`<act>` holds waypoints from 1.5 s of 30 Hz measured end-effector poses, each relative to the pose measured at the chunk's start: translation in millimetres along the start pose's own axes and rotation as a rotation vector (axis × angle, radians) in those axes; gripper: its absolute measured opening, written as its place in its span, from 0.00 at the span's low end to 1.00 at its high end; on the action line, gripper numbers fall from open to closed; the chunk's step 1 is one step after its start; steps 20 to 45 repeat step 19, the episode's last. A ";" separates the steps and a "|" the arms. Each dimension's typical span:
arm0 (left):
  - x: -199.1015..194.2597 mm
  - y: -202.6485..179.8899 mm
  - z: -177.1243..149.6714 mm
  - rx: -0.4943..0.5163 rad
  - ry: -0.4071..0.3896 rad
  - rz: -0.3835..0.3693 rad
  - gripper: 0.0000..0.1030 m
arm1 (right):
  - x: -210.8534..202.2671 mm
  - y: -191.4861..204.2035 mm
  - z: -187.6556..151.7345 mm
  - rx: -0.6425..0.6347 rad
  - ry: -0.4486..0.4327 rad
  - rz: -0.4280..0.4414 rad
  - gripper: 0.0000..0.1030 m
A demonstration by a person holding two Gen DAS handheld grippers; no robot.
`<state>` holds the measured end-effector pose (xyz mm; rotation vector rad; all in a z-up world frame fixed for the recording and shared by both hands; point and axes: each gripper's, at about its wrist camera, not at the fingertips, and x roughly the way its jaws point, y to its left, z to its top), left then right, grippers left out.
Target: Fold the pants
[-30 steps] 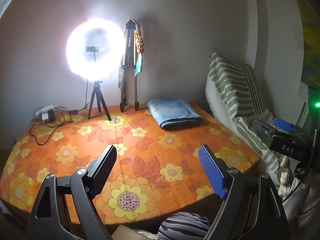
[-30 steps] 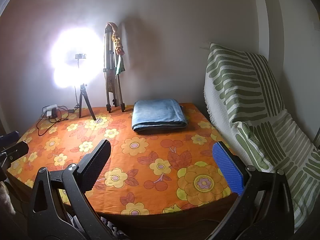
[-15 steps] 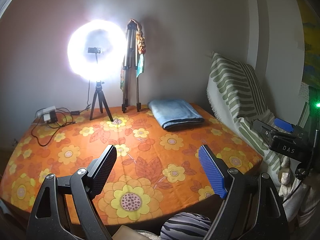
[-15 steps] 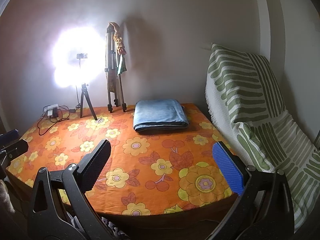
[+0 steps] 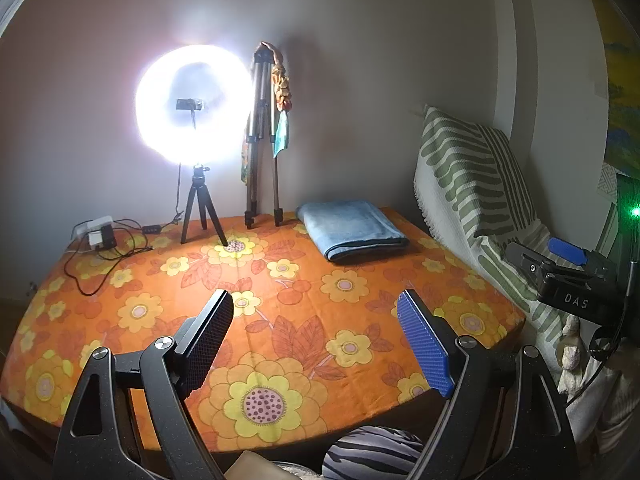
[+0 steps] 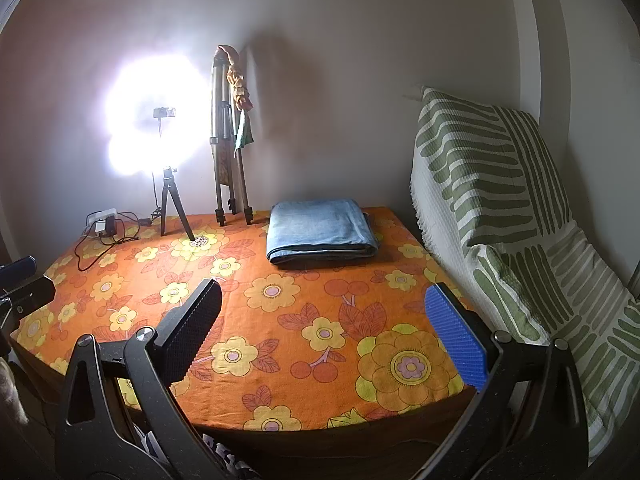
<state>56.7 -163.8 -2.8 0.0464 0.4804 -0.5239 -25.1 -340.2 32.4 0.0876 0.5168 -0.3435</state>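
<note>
Both tongs stand wide open and empty above the near edge of the table: the left gripper and the right gripper. The folded blue pants lie toward the far right corner, near the tripod and the lit ring light.

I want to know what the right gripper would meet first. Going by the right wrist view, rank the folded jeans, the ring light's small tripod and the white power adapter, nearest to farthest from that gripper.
1. Folded jeans: straight ahead of the right gripper, far side of the table.
2. Ring light's small tripod: back left.
3. White power adapter: far left corner, with its cables.
</note>
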 end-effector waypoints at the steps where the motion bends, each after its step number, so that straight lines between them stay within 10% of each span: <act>1: -0.3 0.5 0.6 -0.001 -0.002 0.003 0.82 | -0.1 0.4 0.0 -0.001 0.000 0.000 1.00; 45: 1.4 19.7 2.4 -0.043 -0.031 0.032 0.82 | 8.2 4.2 -1.7 -0.009 0.009 0.007 1.00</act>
